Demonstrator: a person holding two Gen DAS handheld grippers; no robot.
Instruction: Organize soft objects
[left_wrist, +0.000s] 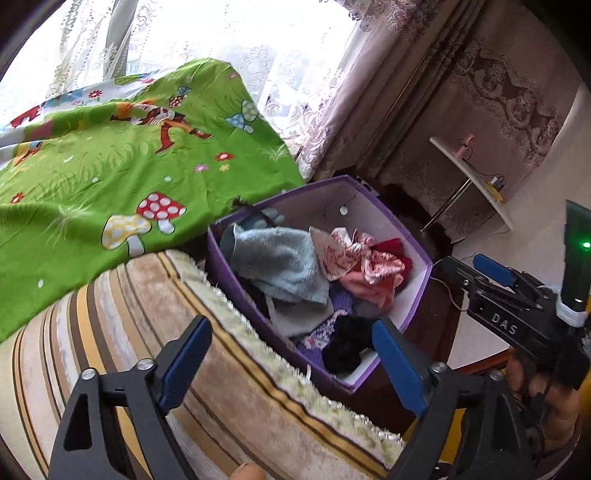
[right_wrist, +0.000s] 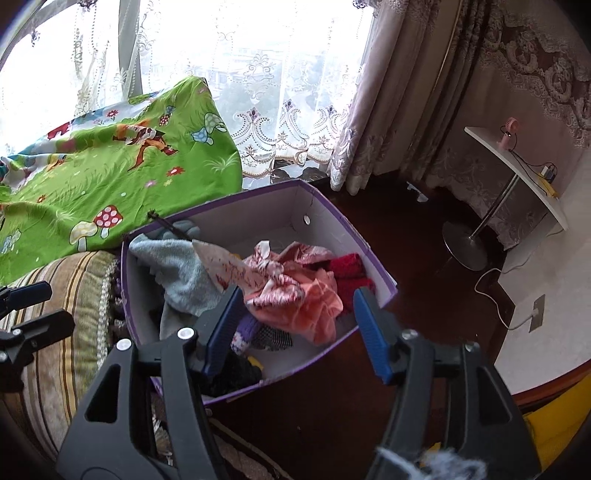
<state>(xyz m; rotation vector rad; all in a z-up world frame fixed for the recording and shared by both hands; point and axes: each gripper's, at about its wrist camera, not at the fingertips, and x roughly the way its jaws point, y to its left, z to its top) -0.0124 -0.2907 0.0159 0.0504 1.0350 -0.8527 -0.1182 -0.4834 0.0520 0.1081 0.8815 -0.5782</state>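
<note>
— What is seen ahead of the jaws?

— A purple cardboard box (left_wrist: 413, 291) with white inner walls is seen just beyond the left gripper (left_wrist: 291, 363), whose blue-padded jaws are spread wide with nothing between them. Inside, soft things are heaped: a fluffy pale blue towel (left_wrist: 284, 262), a crumpled pink-and-white printed cloth (left_wrist: 354, 254), a plain salmon-pink cloth (right_wrist: 317, 306), something knitted in red (right_wrist: 349, 269), and a black fuzzy piece (left_wrist: 345, 345) closest to the jaws.

— And the right gripper (right_wrist: 295, 332)?

— Its jaws are held moderately apart over the near side of the box, and nothing is gripped. The pink cloth is seen between them, but lower down in the box.

— What lies to the side?

— Left of the jaws, a striped plush bed cover (left_wrist: 122, 332) with a shaggy edge is seen, and a smooth green cartoon sheet (left_wrist: 110, 166) printed with mushrooms.

— What is hard to make out?

— The lower layers in the box are buried. A purple patterned piece is half hidden by the jaws, and its kind cannot be told.
</note>
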